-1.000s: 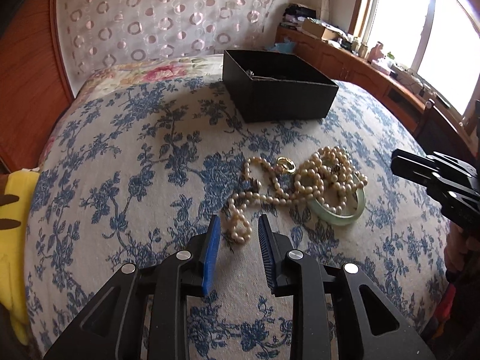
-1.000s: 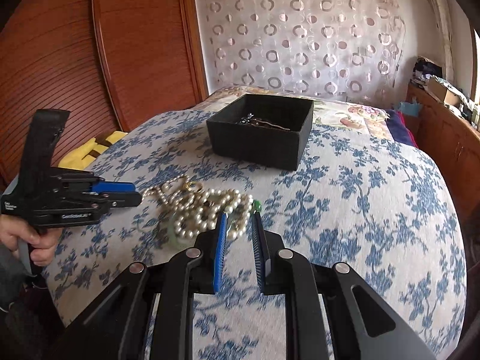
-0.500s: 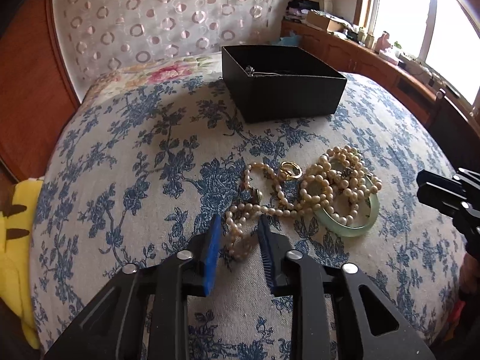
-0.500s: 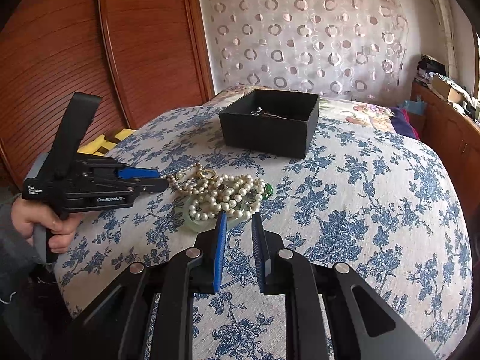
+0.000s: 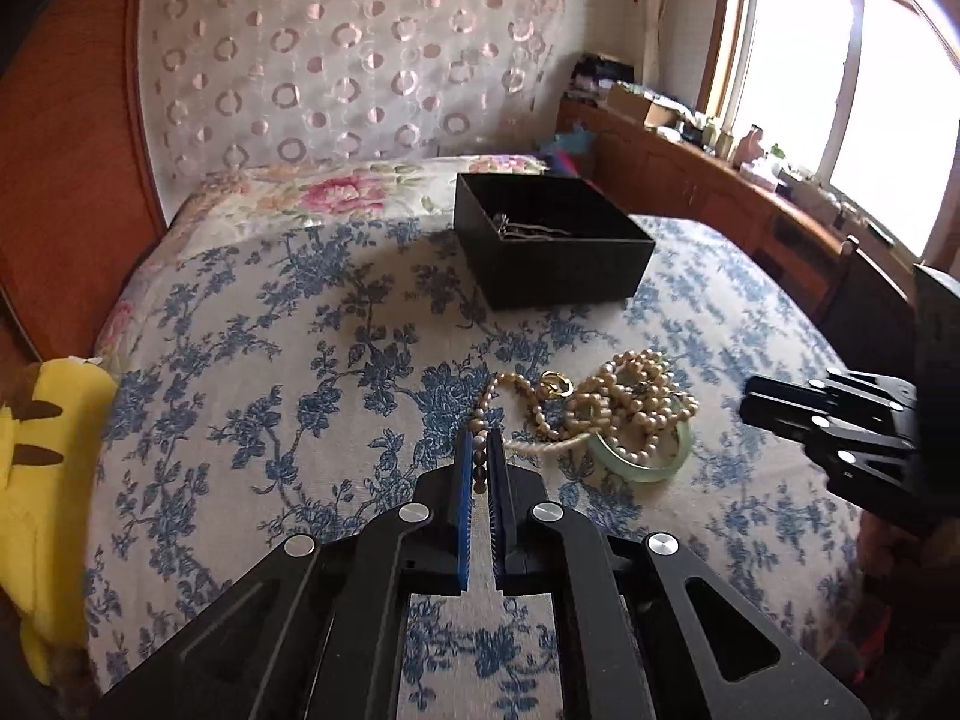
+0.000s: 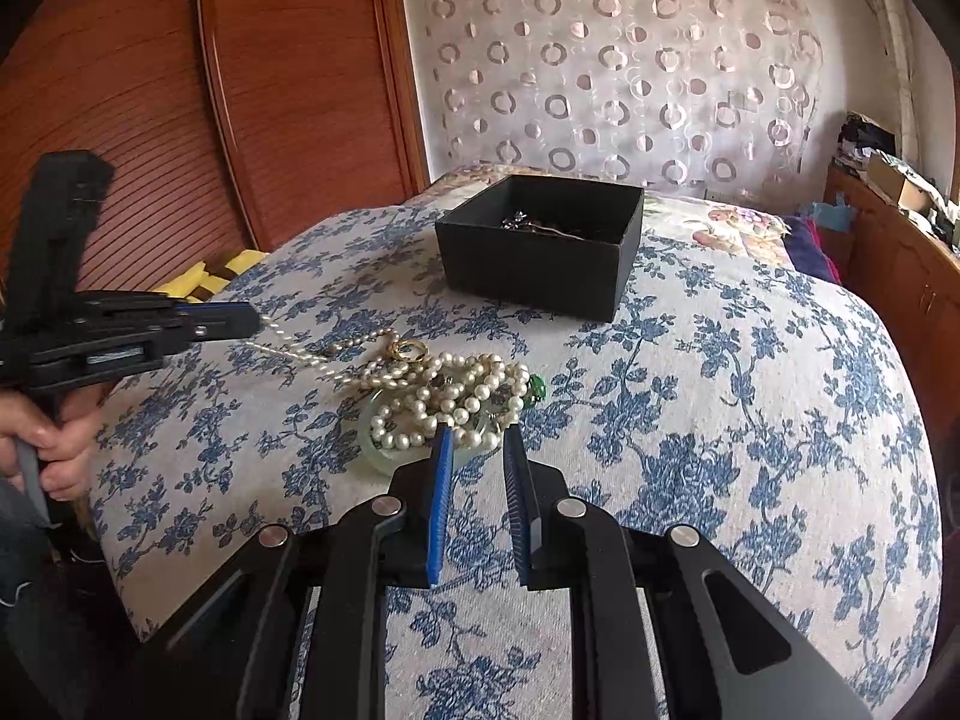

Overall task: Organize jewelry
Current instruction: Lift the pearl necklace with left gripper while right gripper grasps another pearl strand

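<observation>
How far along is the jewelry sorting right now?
Barely started. Done: some dark jewelry already lies in the black box. In hand: the left gripper is shut on one end of a pearl strand. Left: the remaining tangled pearls, gold ring and green bangle on the bed.

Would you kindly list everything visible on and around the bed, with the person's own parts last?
black box: one, black, far on the bed, some jewelry inside
pearl necklace: tangled heap, cream, mid-bed; how many strands is unclear
green bangle: one, pale green, under the pearls
gold ring: one, gold, beside the pearls
bedspread: one, white with blue flowers
plush toy: one, yellow, left bed edge
left tool: one, black, shut on a pearl strand
right tool: one, black, open near the heap
hand: one, gripping the left tool's handle
</observation>
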`<act>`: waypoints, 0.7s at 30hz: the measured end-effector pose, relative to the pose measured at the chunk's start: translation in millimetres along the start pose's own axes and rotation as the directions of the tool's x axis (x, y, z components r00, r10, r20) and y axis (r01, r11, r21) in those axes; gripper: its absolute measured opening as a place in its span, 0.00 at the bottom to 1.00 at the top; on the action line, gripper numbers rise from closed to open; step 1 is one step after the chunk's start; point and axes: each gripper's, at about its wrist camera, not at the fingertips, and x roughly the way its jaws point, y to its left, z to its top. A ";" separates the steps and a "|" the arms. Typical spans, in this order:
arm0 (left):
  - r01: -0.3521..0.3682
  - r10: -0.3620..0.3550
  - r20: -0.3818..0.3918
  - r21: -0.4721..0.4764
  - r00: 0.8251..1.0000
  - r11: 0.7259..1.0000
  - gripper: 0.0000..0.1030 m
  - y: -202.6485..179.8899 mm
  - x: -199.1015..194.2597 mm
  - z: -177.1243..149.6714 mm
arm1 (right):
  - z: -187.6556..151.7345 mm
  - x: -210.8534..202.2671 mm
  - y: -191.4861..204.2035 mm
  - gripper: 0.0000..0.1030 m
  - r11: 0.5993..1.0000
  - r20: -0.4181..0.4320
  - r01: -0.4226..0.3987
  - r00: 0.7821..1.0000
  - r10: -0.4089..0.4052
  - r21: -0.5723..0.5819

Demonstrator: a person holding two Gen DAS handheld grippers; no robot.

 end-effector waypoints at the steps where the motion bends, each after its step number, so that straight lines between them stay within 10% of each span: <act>1: 0.003 -0.003 0.008 0.000 1.000 1.000 0.04 0.9 -3.9 -0.6 | 1.2 1.3 0.5 0.18 1.000 -0.006 0.002 1.000 -0.002 -0.007; 21: 0.035 -0.035 0.018 -0.024 0.999 0.999 0.04 11.1 -6.2 -11.9 | 22.5 39.1 26.1 0.19 0.991 -0.107 0.000 0.994 -0.014 -0.137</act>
